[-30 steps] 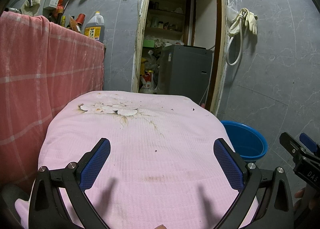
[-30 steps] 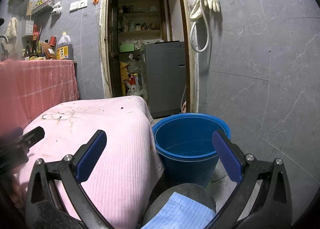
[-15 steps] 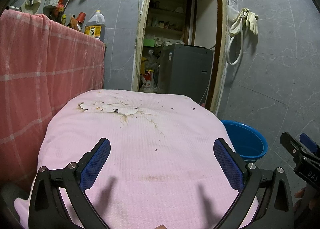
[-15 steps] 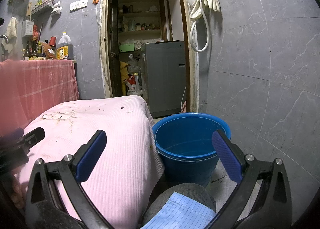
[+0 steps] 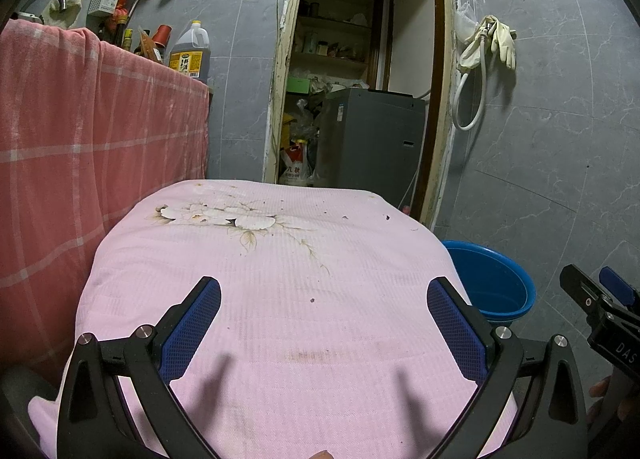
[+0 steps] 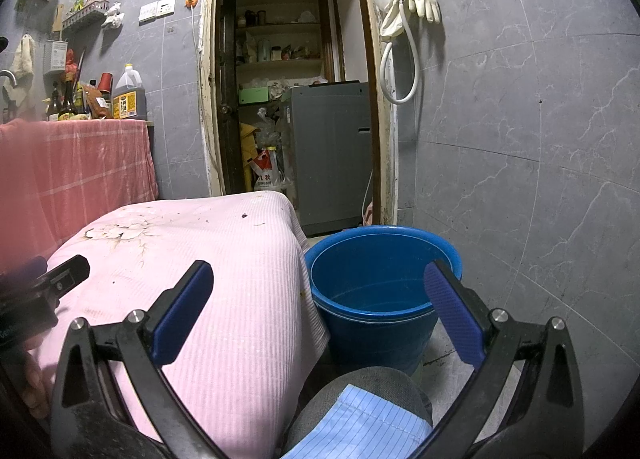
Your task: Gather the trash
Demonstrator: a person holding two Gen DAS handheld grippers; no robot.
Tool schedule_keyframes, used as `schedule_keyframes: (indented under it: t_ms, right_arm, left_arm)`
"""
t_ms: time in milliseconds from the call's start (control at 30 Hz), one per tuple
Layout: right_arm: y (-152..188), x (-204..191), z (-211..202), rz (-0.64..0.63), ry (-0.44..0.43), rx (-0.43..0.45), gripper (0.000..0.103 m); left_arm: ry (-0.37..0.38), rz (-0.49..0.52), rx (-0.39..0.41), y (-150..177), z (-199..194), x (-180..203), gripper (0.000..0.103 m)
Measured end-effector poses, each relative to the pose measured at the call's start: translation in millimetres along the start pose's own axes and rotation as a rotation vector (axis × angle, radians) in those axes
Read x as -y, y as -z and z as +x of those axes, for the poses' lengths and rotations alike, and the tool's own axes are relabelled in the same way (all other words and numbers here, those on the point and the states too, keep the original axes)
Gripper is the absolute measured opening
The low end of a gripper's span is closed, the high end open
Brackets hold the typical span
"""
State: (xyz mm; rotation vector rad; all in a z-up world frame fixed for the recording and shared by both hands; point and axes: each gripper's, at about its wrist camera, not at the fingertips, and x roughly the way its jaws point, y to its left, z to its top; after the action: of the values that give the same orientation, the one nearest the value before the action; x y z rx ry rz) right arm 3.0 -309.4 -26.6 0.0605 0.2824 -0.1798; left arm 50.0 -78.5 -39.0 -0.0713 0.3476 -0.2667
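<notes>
A low table under a stained pink cloth (image 5: 280, 259) fills the left wrist view. Small dark crumbs (image 5: 387, 216) lie scattered on its far part, and one speck (image 5: 312, 300) sits nearer. My left gripper (image 5: 323, 291) hovers open over the near half of the cloth, with nothing between its blue pads. A blue bucket (image 6: 372, 335) stands on the floor just right of the table. My right gripper (image 6: 318, 273) is open and holds nothing, straddling the table's right edge (image 6: 296, 243) and the bucket. Crumbs (image 6: 243, 215) show near the cloth's far corner.
A counter draped in a red checked cloth (image 5: 100, 147) stands to the left, with bottles (image 5: 190, 55) on it. Straight ahead is an open doorway with a grey appliance (image 5: 372, 139). Tiled wall closes in on the right. A person's knee (image 6: 360, 411) is below the right gripper.
</notes>
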Motion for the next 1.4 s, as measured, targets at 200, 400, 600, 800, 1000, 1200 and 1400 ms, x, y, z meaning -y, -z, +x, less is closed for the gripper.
schedule_keyframes:
  t_ms: [200,400,600,800,1000,1200,1400]
  right_arm:
    - [0.0,0.0,0.0,0.0,0.0,0.0,0.103]
    - [-0.1,-0.1,0.0,0.0,0.0,0.0,0.103]
    - [-0.1,-0.2,0.0,0.0,0.0,0.0,0.103]
    - [-0.2,-0.3,0.0,0.001,0.0,-0.001,0.103]
    - [-0.3,-0.1,0.1,0.001,0.0,-0.001,0.103]
    - [-0.4,0.1,0.1,0.001,0.0,-0.001,0.103]
    - [-0.5,-0.2,0.1,0.001,0.0,-0.001,0.103]
  left_arm:
    - [0.0,0.0,0.0,-0.1,0.0,0.0,0.101]
    - [0.0,0.0,0.0,-0.2,-0.1,-0.1,0.101]
    - [0.001,0.0,-0.001,-0.6,-0.2,-0.5,0.101]
    - [0.001,0.0,0.0,-0.8,-0.2,-0.6,0.101]
    - [-0.011,0.006,-0.004,1.9,3.1,-2.2,0.101]
    - [-0.022,0.011,0.003,3.8,1.2,-0.3,0.101]
    - [-0.023,0.019,-0.002,4.5,1.1,-1.0,0.101]
